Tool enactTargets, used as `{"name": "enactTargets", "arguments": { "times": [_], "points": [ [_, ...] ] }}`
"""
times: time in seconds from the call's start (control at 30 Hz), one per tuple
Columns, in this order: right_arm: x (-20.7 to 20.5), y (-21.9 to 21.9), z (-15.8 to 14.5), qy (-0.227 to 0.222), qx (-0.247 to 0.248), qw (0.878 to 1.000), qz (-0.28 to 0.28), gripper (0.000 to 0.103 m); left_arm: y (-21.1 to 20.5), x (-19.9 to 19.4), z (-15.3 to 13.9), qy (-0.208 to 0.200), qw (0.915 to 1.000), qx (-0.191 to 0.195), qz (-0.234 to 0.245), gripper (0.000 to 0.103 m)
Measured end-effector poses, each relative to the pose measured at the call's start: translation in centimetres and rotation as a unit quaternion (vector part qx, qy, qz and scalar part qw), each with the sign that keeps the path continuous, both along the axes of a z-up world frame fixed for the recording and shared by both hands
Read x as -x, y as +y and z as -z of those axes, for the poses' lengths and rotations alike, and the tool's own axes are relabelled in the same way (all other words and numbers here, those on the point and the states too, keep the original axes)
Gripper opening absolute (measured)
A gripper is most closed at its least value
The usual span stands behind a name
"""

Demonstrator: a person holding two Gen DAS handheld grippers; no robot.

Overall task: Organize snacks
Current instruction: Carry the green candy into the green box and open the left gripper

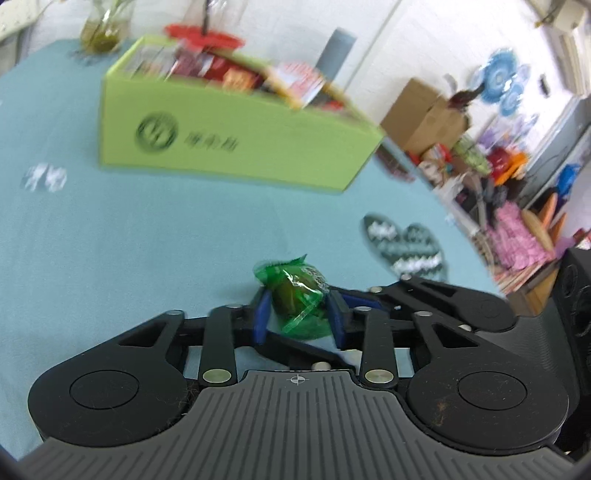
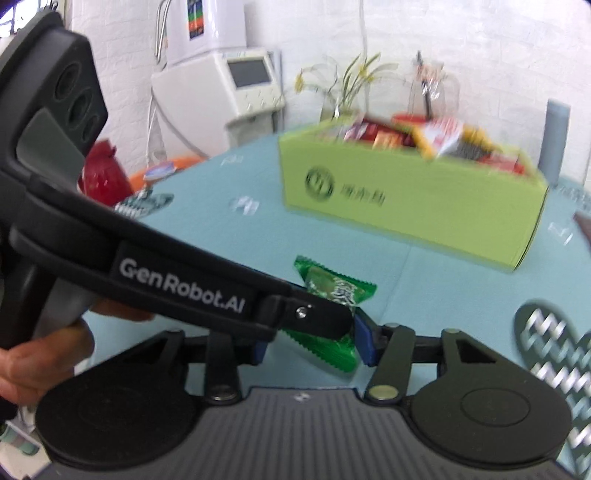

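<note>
A small green-wrapped snack (image 1: 295, 295) sits between the blue pads of my left gripper (image 1: 301, 314), which is shut on it above the teal tablecloth. In the right wrist view the same green snack (image 2: 332, 291) lies between my right gripper's (image 2: 314, 341) blue pads, and the left gripper's black finger (image 2: 314, 317) crosses in front. Both grippers hold the packet together. A lime-green box (image 1: 236, 144) filled with red and orange snack packs stands farther back on the table; it also shows in the right wrist view (image 2: 406, 199).
A glass vase with stems (image 1: 105, 29) and a grey cylinder (image 1: 338, 51) stand behind the box. Dark heart-shaped prints (image 1: 406, 247) mark the tablecloth. Cardboard boxes (image 1: 424, 114) and clutter lie beyond the table's right edge. A white machine (image 2: 229, 85) stands by the wall.
</note>
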State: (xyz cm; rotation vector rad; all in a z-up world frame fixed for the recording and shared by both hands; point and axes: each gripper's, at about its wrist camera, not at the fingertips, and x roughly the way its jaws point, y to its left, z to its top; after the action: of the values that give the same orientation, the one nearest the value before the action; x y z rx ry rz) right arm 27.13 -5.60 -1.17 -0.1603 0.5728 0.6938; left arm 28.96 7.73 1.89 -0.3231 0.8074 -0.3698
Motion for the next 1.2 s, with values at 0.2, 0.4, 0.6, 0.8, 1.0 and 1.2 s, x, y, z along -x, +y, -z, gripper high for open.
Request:
{"name": "enactTargets", "arguments": {
  "times": [0.2, 0.4, 0.6, 0.8, 1.0, 1.2],
  "points": [
    [-4.5, -0.7, -5.0, -0.07, -0.016, 0.997, 0.007, 0.06, -0.9, -4.3, -5.6, -0.062, 0.9979, -0.014, 0.007, 0.008],
    [-14.5, -0.2, -9.0, -0.102, -0.008, 0.995, 0.015, 0.06, -1.6, -13.6, -10.1, -0.106, 0.9936, -0.039, -0.001, 0.009],
    [-22.7, 0.5, -6.6, -0.05, 0.004, 0.999, 0.022, 0.06, -1.5, -22.5, -7.6, -0.059, 0.997, -0.047, -0.019, 0.01],
    [-23.9, 0.6, -3.7, -0.029, 0.007, 0.999, 0.016, 0.068, -1.7, -24.3, -3.5, -0.035, 0.9965, -0.072, -0.023, 0.013],
    [-23.6, 0.4, -2.8, -0.044, -0.01, 0.999, 0.018, 0.073, -1.6, -23.9, -3.1, -0.051, 0.9954, -0.08, -0.017, 0.023],
    [-23.3, 0.6, -3.0, -0.054, 0.003, 0.998, 0.022, 0.08, -1.2, -23.1, -3.7, -0.078, 0.9939, -0.068, -0.036, 0.073]
  ]
}}
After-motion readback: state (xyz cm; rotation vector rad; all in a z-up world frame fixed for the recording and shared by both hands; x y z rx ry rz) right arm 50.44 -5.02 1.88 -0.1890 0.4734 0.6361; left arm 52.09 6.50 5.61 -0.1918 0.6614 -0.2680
